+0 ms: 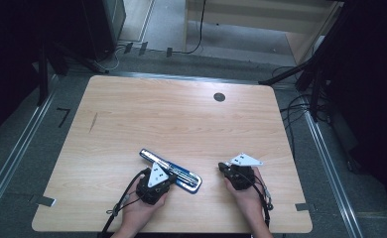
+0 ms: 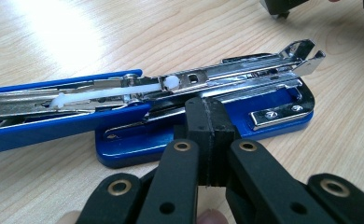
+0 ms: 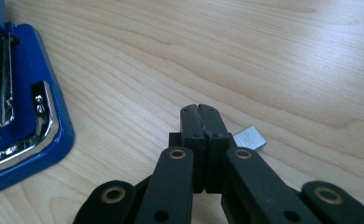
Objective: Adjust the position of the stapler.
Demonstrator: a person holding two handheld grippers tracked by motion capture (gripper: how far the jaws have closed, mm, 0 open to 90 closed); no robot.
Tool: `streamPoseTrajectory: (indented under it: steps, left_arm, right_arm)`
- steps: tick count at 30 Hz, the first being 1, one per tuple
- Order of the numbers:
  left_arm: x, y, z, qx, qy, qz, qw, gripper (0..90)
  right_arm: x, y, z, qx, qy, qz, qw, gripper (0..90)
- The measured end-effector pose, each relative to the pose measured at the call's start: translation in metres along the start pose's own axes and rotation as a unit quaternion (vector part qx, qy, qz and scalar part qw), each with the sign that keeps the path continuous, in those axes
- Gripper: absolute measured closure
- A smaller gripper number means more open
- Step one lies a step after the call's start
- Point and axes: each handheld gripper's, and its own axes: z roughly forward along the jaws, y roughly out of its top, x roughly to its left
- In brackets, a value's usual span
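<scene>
A blue stapler (image 1: 174, 171) lies swung open on the wooden table (image 1: 181, 119), its chrome staple channel (image 2: 236, 74) bared above the blue base (image 2: 273, 100). My left gripper (image 1: 165, 177) is shut and empty. Its tips (image 2: 206, 106) rest right at the near side of the stapler's base, and I cannot tell whether they touch it. My right gripper (image 1: 223, 167) is to the right of the stapler, low over the table, shut with nothing between its jaws (image 3: 200, 112). A small silver strip of staples (image 3: 250, 138) lies on the wood just beside its right fingertip.
A round black hole (image 1: 219, 97) sits in the table's far right part. A dark scratch (image 1: 93, 122) marks the left side. Cables trail from both grippers over the near edge. Dark stands and floor cables (image 1: 300, 106) surround the table.
</scene>
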Motion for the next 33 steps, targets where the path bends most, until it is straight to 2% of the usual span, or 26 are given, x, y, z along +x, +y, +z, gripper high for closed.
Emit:
streamPoseTrajectory:
  steps: [23, 33]
  left_arm:
    - [0.000, 0.000, 0.000, 0.000, 0.000, 0.001, 1.0000, 90.0]
    - [0.000, 0.000, 0.000, 0.000, 0.000, 0.001, 1.0000, 90.0]
  right_arm:
    - [-0.012, -0.011, -0.018, 0.001, -0.011, -0.004, 0.9999, 90.0]
    - [-0.017, -0.008, -0.026, -0.013, -0.010, 0.001, 0.9999, 90.0]
